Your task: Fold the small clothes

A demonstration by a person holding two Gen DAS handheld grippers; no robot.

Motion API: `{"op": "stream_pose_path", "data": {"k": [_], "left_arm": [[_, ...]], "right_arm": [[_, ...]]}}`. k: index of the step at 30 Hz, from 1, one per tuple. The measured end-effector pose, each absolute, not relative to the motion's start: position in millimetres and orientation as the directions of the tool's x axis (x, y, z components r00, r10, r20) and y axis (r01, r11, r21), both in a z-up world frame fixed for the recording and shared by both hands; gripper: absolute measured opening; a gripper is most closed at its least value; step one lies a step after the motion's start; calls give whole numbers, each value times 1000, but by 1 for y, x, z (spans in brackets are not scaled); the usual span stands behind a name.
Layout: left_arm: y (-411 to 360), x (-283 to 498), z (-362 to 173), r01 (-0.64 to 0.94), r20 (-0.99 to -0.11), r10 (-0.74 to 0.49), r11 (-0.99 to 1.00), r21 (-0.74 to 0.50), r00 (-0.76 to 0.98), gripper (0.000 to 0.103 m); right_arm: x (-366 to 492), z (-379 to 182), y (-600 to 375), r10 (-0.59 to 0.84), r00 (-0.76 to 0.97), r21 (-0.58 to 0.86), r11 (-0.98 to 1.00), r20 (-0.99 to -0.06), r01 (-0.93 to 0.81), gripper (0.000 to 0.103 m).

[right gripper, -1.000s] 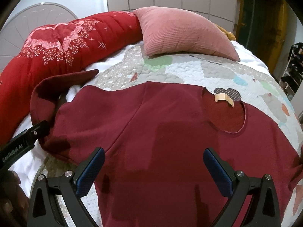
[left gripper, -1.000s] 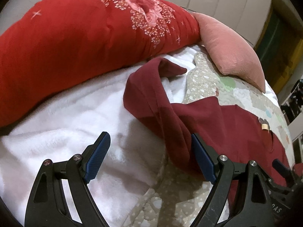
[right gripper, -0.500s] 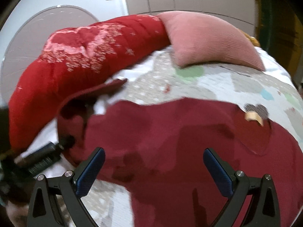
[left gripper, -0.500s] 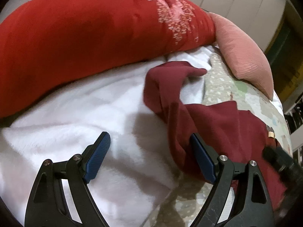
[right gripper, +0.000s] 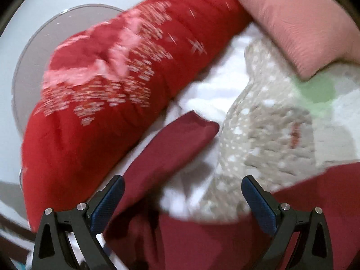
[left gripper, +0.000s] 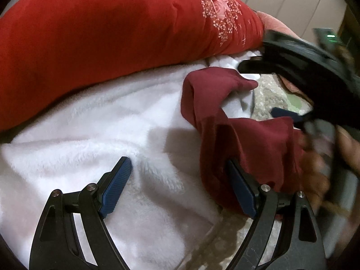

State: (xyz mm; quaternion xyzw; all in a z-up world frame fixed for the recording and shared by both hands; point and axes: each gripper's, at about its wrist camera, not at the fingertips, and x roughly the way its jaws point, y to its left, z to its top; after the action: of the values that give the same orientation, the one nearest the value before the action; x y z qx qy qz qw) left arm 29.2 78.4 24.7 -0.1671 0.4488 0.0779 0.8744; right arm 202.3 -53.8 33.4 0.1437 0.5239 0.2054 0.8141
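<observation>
A dark red shirt lies on the bed with its sleeve bunched over a white fleece blanket. My left gripper is open above the blanket, its right finger against the shirt's folded edge. My right gripper is open and low over the sleeve, which runs up between its fingers; the shirt body fills the lower right. The right gripper also shows blurred at the right of the left wrist view, held by a hand.
A big red quilt roll with pink flowers lies behind the blanket, also in the right wrist view. A pink pillow sits at the back right. A dotted grey patchwork quilt covers the bed. A white headboard is at left.
Both grippers swung left toward the sleeve. The right gripper left the shirt body and now hovers over the sleeve; it has come into the left wrist view. Both stay open.
</observation>
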Motion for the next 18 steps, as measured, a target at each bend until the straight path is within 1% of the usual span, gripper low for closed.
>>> {"op": "stream_pose_path", "data": {"k": [1,3,4,5,7,8,9,11,13,16,18], "left_arm": [[78,30,24,-287,-812,-12,932,-220,584,86],[77,31,23,-289,-815,-5,934,-211,580,86],[78,31,23,-290,-815,-3,934,-210,580,86],[78,32,23,-290,-815,-2,934,-209,580,86],[78,31,24,-290,-813,-1,934,-209,582,86],[77,32,24,-290,-812,1,934,-208,584,86],[76,32,25,-290,-810,4,935,-205,586,86],[73,30,28,-282,-799,9,938,-201,602,86],[71,27,33,-263,-778,-1,941,-214,628,86],[63,16,50,-183,-712,-83,940,-288,697,86],[59,11,57,-141,-684,-120,939,-313,719,86]], "right_arm": [[210,26,-52,496,352,472,868,-794,-158,102],[220,15,-49,511,342,501,856,-788,-125,96],[224,12,-48,514,354,507,853,-781,-121,85],[225,14,-47,517,385,507,851,-765,-134,55],[229,15,-45,553,385,534,829,-739,-167,14],[228,18,-47,554,386,535,828,-737,-168,11],[225,24,-51,554,406,533,827,-726,-176,10],[211,52,-66,531,492,497,842,-690,-211,7],[194,80,-87,529,555,483,841,-642,-243,7],[166,126,-132,492,653,436,861,-577,-263,7],[148,152,-174,462,702,414,874,-542,-255,7]]}}
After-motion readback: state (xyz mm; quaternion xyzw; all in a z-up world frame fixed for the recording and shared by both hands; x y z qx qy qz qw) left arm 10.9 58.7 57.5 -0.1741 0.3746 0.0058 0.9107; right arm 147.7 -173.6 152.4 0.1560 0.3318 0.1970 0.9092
